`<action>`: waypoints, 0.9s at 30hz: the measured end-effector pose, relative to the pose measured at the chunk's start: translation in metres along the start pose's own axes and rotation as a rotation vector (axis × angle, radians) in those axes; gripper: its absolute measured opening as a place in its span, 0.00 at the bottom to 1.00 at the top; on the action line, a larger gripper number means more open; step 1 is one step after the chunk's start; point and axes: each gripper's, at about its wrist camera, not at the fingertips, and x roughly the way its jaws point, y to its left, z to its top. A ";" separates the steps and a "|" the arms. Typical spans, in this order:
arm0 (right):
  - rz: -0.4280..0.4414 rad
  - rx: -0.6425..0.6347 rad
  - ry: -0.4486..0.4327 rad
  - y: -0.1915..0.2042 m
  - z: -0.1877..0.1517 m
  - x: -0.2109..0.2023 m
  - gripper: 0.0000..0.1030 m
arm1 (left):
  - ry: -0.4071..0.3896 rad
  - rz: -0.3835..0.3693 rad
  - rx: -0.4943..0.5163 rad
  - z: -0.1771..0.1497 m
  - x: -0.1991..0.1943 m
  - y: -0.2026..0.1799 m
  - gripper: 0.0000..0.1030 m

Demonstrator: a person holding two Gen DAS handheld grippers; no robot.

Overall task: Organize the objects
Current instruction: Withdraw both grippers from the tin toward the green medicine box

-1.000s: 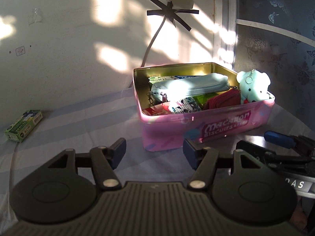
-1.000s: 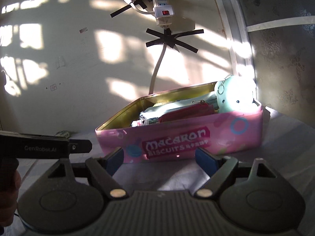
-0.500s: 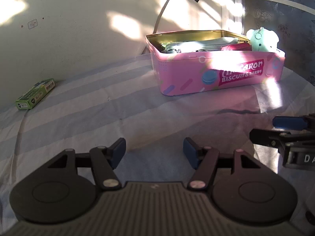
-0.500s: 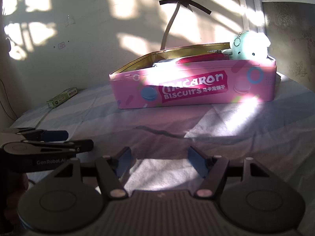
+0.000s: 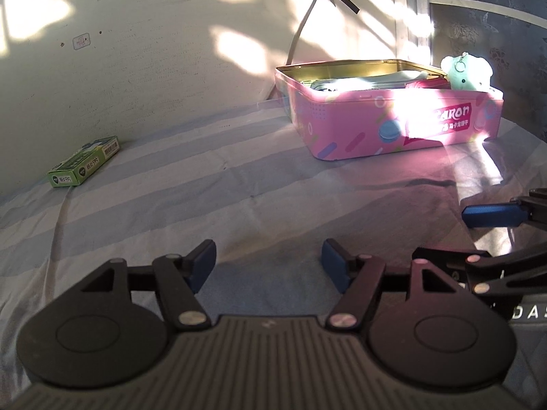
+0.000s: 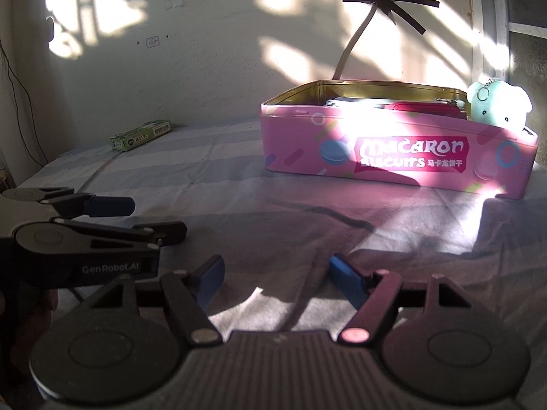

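Note:
A pink open biscuit tin (image 5: 359,130) stands at the far right of the striped cloth, also in the right wrist view (image 6: 301,150). It holds a mint plush bear (image 5: 466,75), a pale pouch (image 5: 362,82) and a red pouch (image 6: 424,107). A small green box (image 5: 85,161) lies far left near the wall, also in the right wrist view (image 6: 142,135). My left gripper (image 5: 268,266) is open and empty, low over the cloth, well short of the tin. My right gripper (image 6: 275,280) is open and empty beside it.
A white wall stands behind the tin, with a cable (image 5: 301,30) taped to it by black strips. A dark patterned panel (image 5: 495,34) rises at the right. The right gripper's blue fingertip (image 5: 492,215) shows at the left view's right edge.
Both grippers have pulled back and away from the tin, which now looks smaller and farther. The jaws stayed open and empty.

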 end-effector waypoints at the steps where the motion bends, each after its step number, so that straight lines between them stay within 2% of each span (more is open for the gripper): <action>1: 0.003 -0.007 0.002 0.003 0.000 0.001 0.70 | 0.001 0.003 -0.005 -0.001 -0.001 0.003 0.69; 10: 0.017 -0.054 0.017 0.023 0.004 0.008 0.71 | 0.004 0.026 -0.040 -0.007 -0.004 0.031 0.70; 15: 0.056 -0.089 0.036 0.036 0.011 0.016 0.71 | 0.006 0.052 -0.057 -0.008 -0.003 0.052 0.70; 27: 0.124 -0.198 0.073 0.096 0.036 0.055 0.71 | 0.036 0.222 -0.121 0.000 0.010 0.130 0.70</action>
